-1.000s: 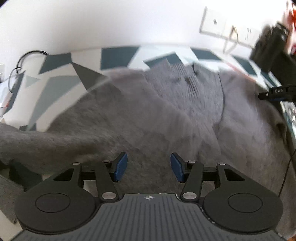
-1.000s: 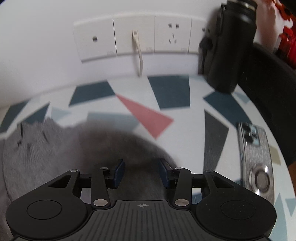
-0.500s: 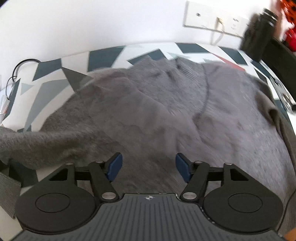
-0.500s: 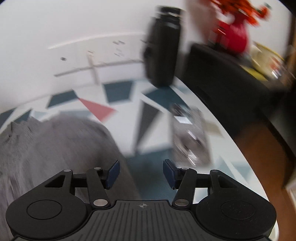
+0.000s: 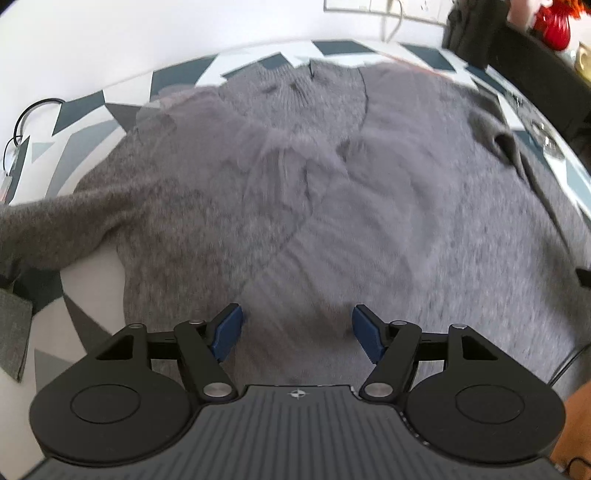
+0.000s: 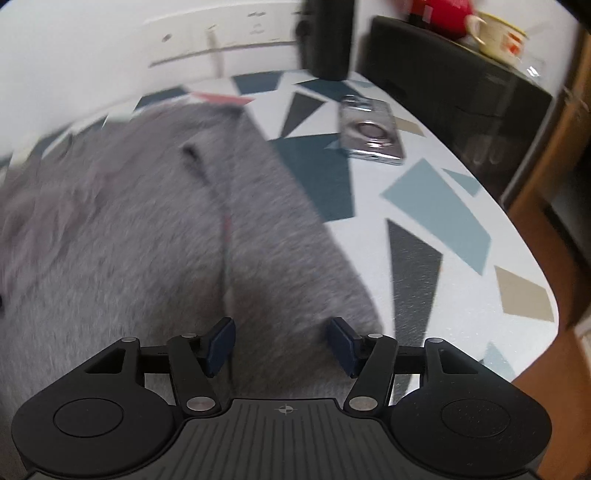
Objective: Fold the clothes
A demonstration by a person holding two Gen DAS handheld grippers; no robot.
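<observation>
A grey knitted sweater [image 5: 332, 203] lies spread over the patterned table [image 5: 88, 273], its collar at the far side and one sleeve stretching off to the left. My left gripper [image 5: 296, 321] hovers over the sweater's lower body, jaws open, nothing between the blue pads. In the right wrist view the sweater [image 6: 129, 240] fills the left half. My right gripper [image 6: 281, 332] stands open above its right edge, apart from the fabric as far as the blur lets me tell.
A phone [image 6: 371, 129] lies on the table [image 6: 424, 184] right of the sweater. A black bottle [image 6: 328, 40] stands by the wall sockets [image 6: 221, 40]. A dark cabinet [image 6: 461, 81] carries a cup [image 6: 495, 33]. A cable [image 5: 33, 110] loops at the far left.
Both grippers' jaws have spread wider. The left view pulled back, showing more of the sweater. The right gripper swung from the wall side to the sweater's right edge near the table's front.
</observation>
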